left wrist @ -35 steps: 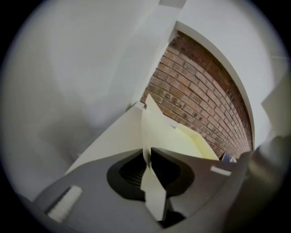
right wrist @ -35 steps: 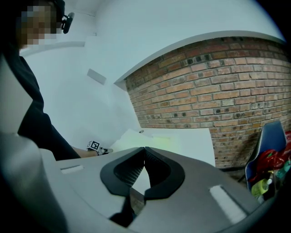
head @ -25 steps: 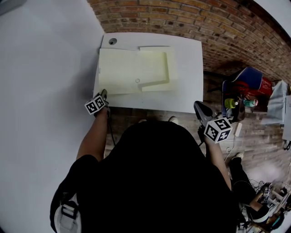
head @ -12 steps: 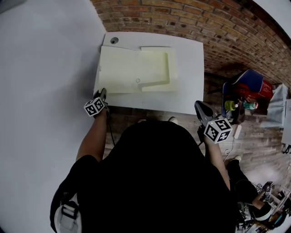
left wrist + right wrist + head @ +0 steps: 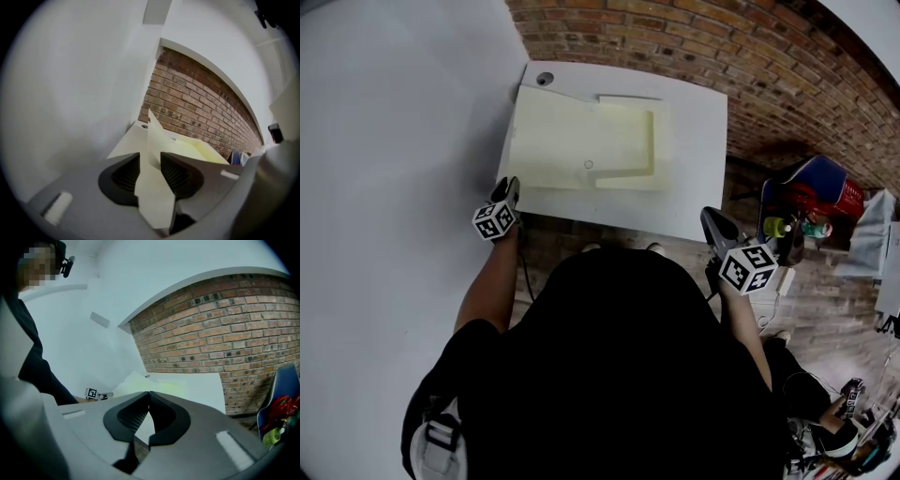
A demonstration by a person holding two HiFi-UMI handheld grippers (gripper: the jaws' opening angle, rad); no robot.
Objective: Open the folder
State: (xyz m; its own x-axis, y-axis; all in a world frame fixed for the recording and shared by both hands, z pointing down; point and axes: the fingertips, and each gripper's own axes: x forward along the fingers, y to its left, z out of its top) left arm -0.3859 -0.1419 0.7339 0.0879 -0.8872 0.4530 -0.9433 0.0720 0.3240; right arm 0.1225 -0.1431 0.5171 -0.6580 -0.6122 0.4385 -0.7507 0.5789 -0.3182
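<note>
A pale yellow folder (image 5: 581,145) lies flat on the white table (image 5: 698,192), with an L-shaped raised flap on its right half. My left gripper (image 5: 508,192) is at the folder's near left corner. In the left gripper view a thin yellow cover corner (image 5: 154,136) stands up between the jaws of my left gripper (image 5: 150,157). Those jaws have just been opening; a gap shows on either side of the sheet. My right gripper (image 5: 712,225) hovers off the table's near right corner, and in its own view my right gripper (image 5: 149,393) is shut and empty.
A round cable hole (image 5: 545,80) sits in the table's far left corner. A white wall (image 5: 394,141) runs along the left. Brick paving (image 5: 694,37) surrounds the table. A blue seat with red items and bottles (image 5: 811,202) stands to the right.
The left gripper has risen slightly at the folder's near left corner. The right gripper has held its place. The table sits a little further right in the head view.
</note>
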